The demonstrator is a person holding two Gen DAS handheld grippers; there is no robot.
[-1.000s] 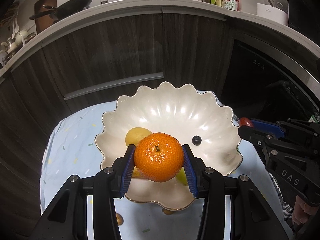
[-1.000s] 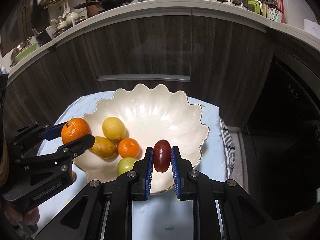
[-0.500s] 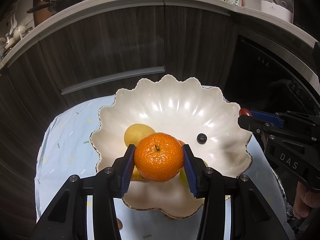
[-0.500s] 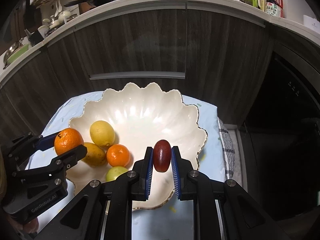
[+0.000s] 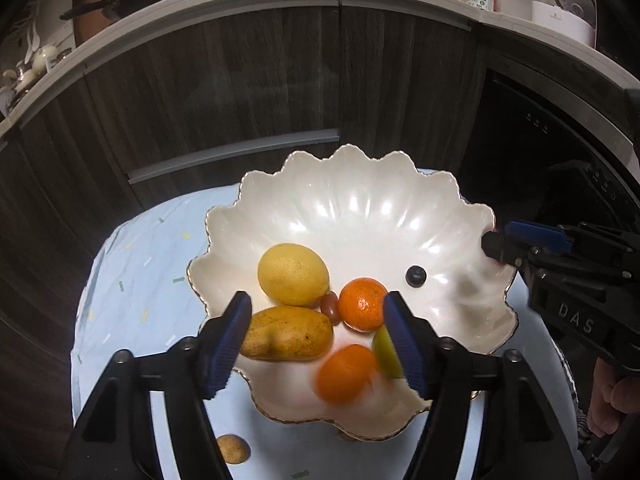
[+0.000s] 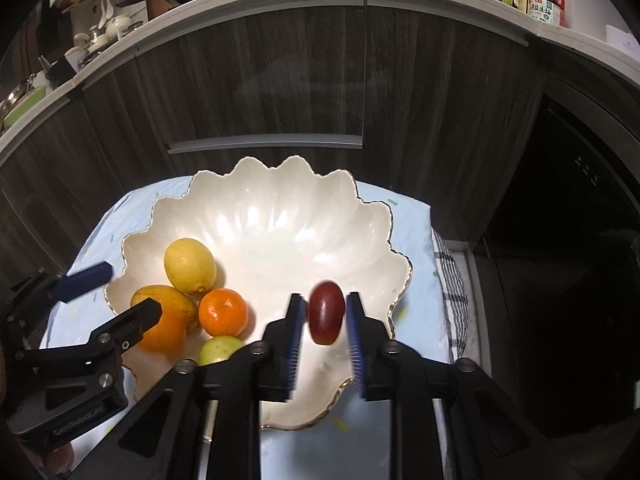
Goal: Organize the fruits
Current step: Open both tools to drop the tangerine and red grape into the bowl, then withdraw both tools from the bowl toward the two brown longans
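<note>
Blurred orange [image 5: 346, 374] inside the scalloped white bowl [image 5: 360, 208], near the lime [image 5: 385, 350], loose between the opening pads of the left tool [image 5: 320, 344]. Dark red fruit [image 6: 326, 312] over the bowl's right side, untouched between the parting pads of the right tool [image 6: 323, 346].

Dim kitchen, glare on the bowl [image 5: 360, 208] — fisheye-bent edges, falling fruit motion-blurred.

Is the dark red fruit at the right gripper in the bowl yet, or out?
Over the bowl, not settled. The right gripper is opening, and the blurred dark red fruit sits loose between its pads.
</note>
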